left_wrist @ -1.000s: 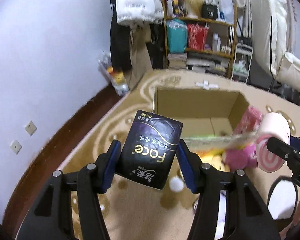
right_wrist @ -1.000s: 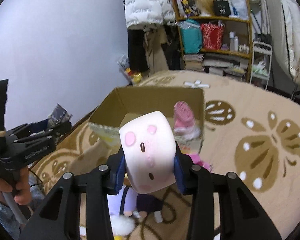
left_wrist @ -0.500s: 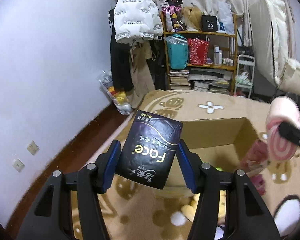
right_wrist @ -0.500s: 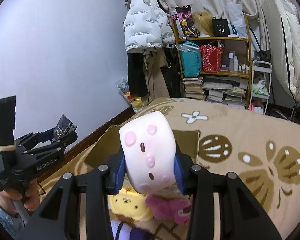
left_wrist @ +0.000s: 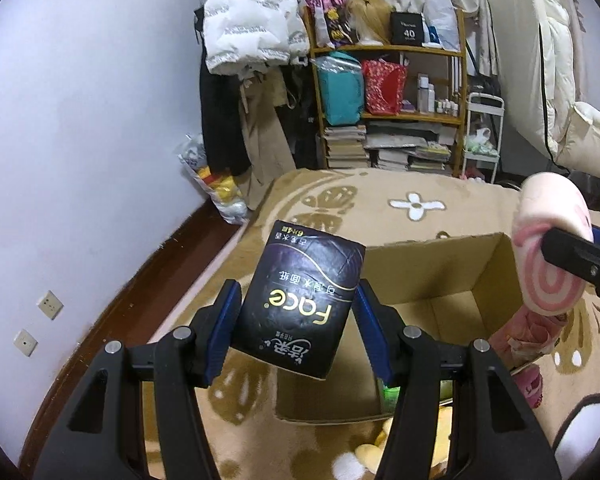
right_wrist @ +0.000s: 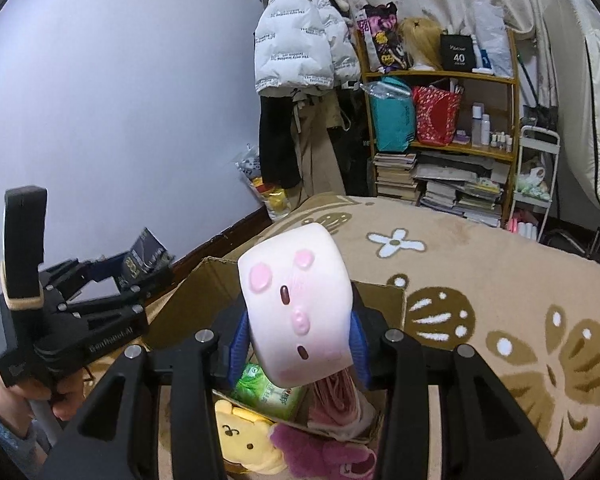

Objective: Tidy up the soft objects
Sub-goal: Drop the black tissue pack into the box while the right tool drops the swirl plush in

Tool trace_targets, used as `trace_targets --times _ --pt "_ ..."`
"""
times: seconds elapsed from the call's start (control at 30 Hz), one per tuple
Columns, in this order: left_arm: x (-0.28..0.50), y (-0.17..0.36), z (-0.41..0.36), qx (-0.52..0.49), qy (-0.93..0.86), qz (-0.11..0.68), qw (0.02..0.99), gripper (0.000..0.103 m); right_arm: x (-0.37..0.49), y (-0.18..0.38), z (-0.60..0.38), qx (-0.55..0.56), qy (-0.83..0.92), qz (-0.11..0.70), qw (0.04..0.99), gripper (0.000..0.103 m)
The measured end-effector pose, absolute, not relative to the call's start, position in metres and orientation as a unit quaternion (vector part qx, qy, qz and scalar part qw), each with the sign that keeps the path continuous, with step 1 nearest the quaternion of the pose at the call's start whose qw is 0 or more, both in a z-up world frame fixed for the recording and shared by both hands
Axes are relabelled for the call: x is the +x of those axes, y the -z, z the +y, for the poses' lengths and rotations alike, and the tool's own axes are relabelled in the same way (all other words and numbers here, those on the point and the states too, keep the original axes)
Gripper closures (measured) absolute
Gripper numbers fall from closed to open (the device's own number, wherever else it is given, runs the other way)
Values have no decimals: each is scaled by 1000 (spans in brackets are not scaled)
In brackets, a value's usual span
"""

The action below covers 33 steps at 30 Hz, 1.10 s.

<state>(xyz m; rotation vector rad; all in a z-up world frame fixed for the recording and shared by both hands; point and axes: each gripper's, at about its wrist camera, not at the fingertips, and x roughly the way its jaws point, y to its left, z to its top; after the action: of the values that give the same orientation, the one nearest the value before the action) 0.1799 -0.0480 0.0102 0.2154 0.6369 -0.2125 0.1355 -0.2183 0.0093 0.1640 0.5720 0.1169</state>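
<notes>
Black tissue pack and pink roll plush held above open box.

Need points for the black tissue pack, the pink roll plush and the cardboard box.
black tissue pack [left_wrist: 300, 304], left wrist view, middle of its printed front.
pink roll plush [right_wrist: 296, 308], right wrist view, white face side with pink spots.
cardboard box [left_wrist: 428, 268], left wrist view, inner far wall.

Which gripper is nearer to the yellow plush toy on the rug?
Right. The right gripper, holding a pink-and-white squishy roll, hangs almost directly above the yellow plush toy; the left gripper is off to the side.
</notes>
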Motion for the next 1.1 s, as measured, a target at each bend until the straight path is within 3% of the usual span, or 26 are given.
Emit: trace_targets --times 0.43,0.6,0.7,0.9,1.1 --pt "188 15 -68 142 120 333 925 45 155 7 -231 114 -69 308 942 49" --pt "189 18 -64 129 119 340 924 27 156 7 -234 125 -80 309 939 45" --pt "189 18 -60 126 114 346 923 17 154 5 -234 121 -80 304 942 32" --pt "185 14 -49 118 96 349 925 7 148 -1 -236 126 -74 296 944 17" --pt "172 4 -41 121 84 348 926 4 135 -10 -237 132 -62 297 944 10"
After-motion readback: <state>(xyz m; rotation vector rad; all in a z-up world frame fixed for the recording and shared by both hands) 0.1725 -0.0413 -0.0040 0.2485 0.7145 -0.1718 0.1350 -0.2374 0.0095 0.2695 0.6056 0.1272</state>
